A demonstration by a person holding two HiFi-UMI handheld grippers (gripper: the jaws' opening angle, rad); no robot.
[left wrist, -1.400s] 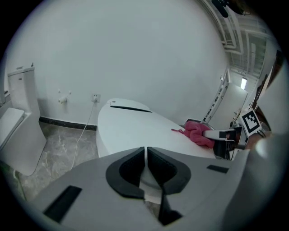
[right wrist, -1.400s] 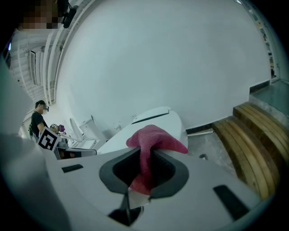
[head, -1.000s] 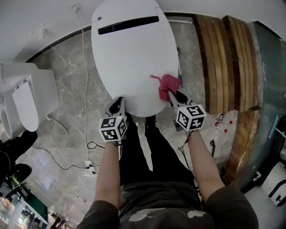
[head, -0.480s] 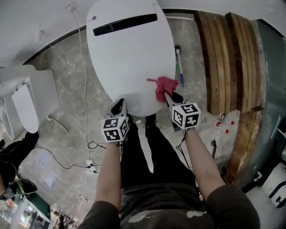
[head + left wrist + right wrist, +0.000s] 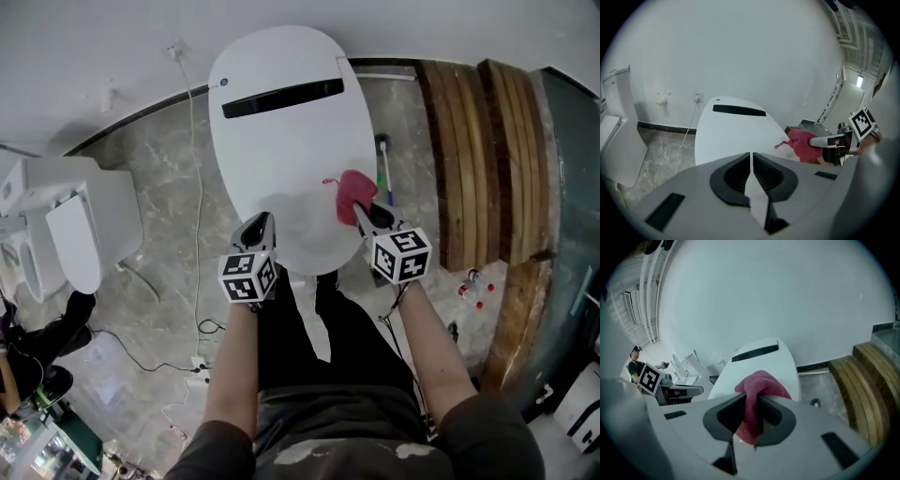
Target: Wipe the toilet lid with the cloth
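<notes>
On the near right part of the glossy white oval toilet lid [image 5: 281, 141], the crumpled pink terry cloth [image 5: 351, 187] rests against the surface. It is clenched between the jaws of the right gripper [image 5: 364, 212], and a loose corner trails toward the lid's middle. The left gripper [image 5: 260, 223] hovers over the near left edge, its jaws pressed together on nothing.

The main risk, as I judge it, lies in the grip. The cloth is pinched by a narrow fold, so a hard stroke across the smooth lid could drag it out of the jaws. The bare jaw tips could then scrape the lid. This close to the right rim, a stroke could also run off the edge toward the green-and-blue-handled brush [image 5: 384, 173] on the marble floor just beside the toilet. The idle left gripper could knock the near rim.

As for containers, the toilet under the lid is shut, so its bowl is hidden. What the second white toilet [image 5: 80, 234] at the left holds cannot be made out.
</notes>
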